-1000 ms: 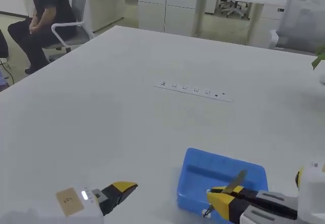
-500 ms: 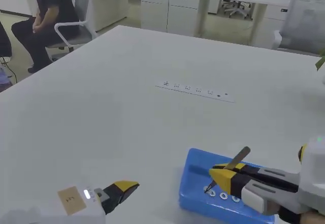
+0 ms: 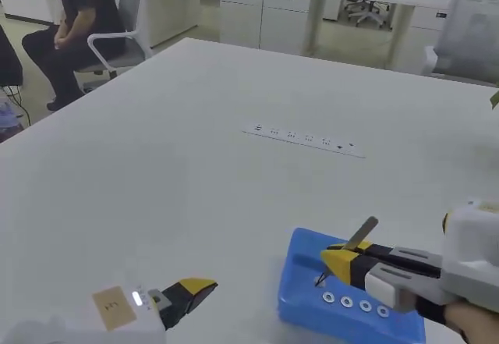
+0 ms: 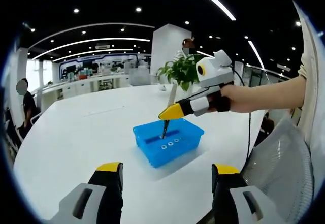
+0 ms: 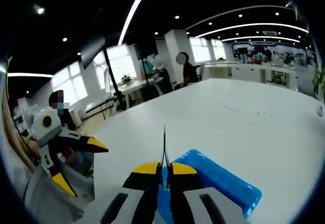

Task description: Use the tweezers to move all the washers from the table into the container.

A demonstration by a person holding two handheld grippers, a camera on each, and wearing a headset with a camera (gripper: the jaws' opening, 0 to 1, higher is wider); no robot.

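Tweezers (image 3: 362, 233) point down into the container (image 3: 296, 305)

The left gripper (image 3: 195, 291) sits low over the table (image 3: 179, 172), its jaws spread wide with nothing between them. Ahead of it and to its right stands the blue container, with four washers (image 3: 346, 303) in a row on its floor. The right gripper (image 3: 332, 257) hangs over the container, jaws pressed together on the tweezers. The tweezer tips dip inside, just beside the washers; whether they touch the floor cannot be told
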